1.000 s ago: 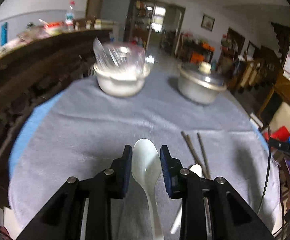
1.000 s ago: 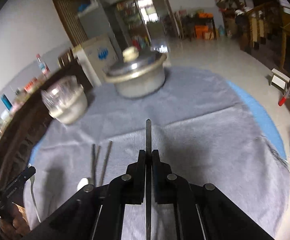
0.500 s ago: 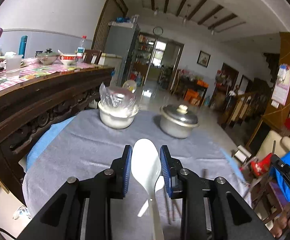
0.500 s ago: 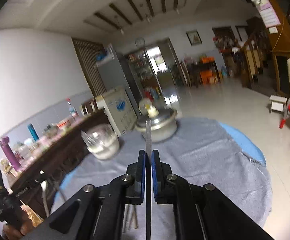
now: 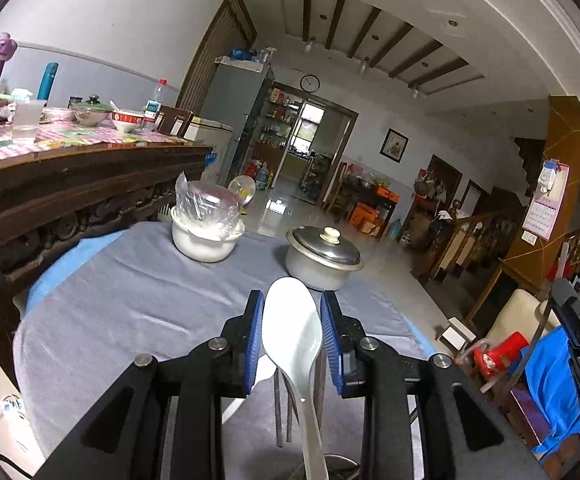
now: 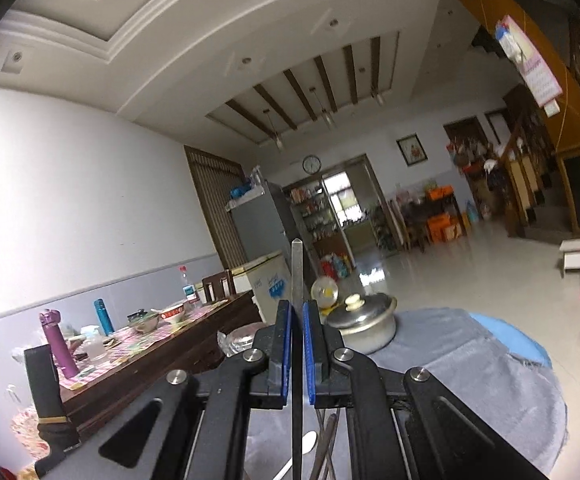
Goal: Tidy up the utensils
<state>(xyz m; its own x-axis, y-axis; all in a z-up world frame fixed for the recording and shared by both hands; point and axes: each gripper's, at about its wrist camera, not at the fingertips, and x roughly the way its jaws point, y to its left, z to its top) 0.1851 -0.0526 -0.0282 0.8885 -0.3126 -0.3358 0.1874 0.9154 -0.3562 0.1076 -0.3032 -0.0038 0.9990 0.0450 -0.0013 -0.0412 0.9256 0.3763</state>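
Observation:
My left gripper [image 5: 291, 312] is shut on a white spoon [image 5: 290, 332], bowl forward between the blue pads, handle running back under the camera. It hangs above the grey tablecloth [image 5: 130, 300]. Below it on the cloth lie a second white spoon [image 5: 264, 366] and a few dark chopsticks [image 5: 284, 412]. My right gripper [image 6: 297, 312] is shut on one thin dark chopstick [image 6: 297, 272], whose tip sticks out well past the pads. It points level over the table. The lying spoon [image 6: 305, 442] and chopsticks [image 6: 329, 432] show under it.
A white bowl covered in plastic wrap [image 5: 206, 236] and a lidded metal pot [image 5: 321, 260] stand at the table's far side. A carved wooden sideboard [image 5: 70, 184] with bottles and dishes runs along the left. A chair draped in blue cloth [image 5: 549, 380] stands at the right.
Both grippers have risen and tilted upward, so the table sank in view and the room and ceiling appeared. The spoon and the chopstick stayed in their grips.

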